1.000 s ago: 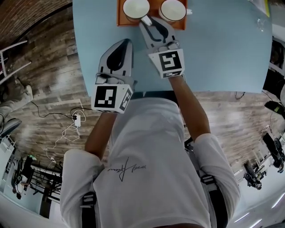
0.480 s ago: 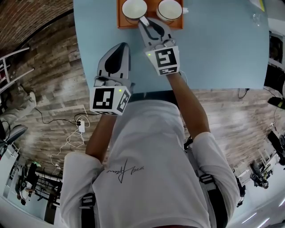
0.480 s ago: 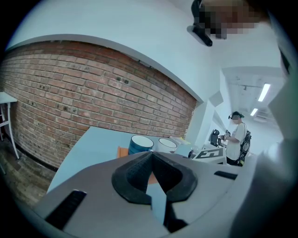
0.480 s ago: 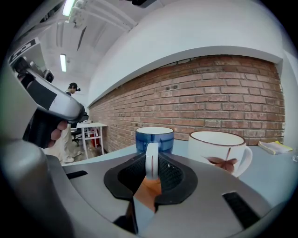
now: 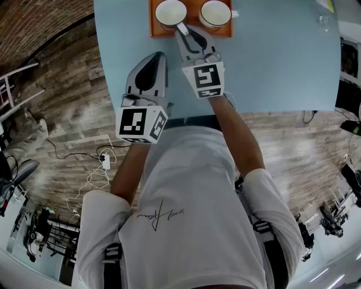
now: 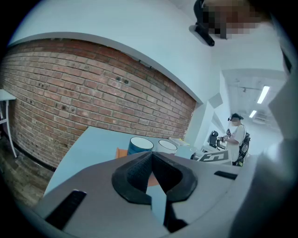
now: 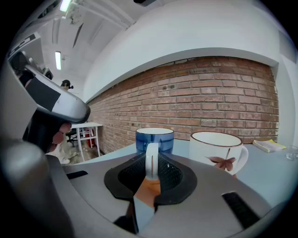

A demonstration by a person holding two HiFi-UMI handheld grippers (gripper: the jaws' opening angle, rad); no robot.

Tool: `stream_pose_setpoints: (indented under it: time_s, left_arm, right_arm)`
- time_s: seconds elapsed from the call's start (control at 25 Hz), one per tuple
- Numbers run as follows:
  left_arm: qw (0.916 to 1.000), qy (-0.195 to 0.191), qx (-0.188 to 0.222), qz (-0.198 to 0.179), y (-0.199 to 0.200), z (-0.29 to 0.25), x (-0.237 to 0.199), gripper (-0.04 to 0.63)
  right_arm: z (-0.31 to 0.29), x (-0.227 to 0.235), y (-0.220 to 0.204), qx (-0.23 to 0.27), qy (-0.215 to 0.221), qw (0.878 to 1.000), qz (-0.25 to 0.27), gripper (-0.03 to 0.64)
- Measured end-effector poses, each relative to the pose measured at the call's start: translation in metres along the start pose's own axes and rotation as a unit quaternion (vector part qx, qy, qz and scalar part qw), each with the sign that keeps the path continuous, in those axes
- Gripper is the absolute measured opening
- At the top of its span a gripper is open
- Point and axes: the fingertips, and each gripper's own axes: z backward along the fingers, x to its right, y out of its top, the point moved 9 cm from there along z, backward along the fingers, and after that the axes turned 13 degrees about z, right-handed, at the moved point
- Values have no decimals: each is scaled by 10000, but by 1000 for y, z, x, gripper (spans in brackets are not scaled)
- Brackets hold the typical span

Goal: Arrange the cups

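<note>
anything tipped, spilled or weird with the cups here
Nothing stands out: the blue cup and white cup stand upright on the orange tray, nothing spilled. The right hand-held gripper has just been closing its jaws on the blue cup's handle.

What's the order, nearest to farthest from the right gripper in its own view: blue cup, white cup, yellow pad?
1. Blue cup, handle between jaws that just closed in.
2. White cup, just to its right.
3. Yellow pad, far right, behind.
</note>
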Motion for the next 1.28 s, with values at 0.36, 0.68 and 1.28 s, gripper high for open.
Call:
stream_pose_setpoints:
  time_s: [0.36,0.68,1.28]
  left_arm:
    - [10000,-33,67,23,1,4,1,8]
    - [9999,-27,122,62,7,2,-6,8]
    - [9996,82,236,-93,8,10,-5,8]
  right_arm:
    - [13,0,3,-34,-196,9996,-183,64]
    - [14,2,15,-63,-488,9984,-269,64]
    - [27,-12,21,-140,-1121,9919,-573,64]
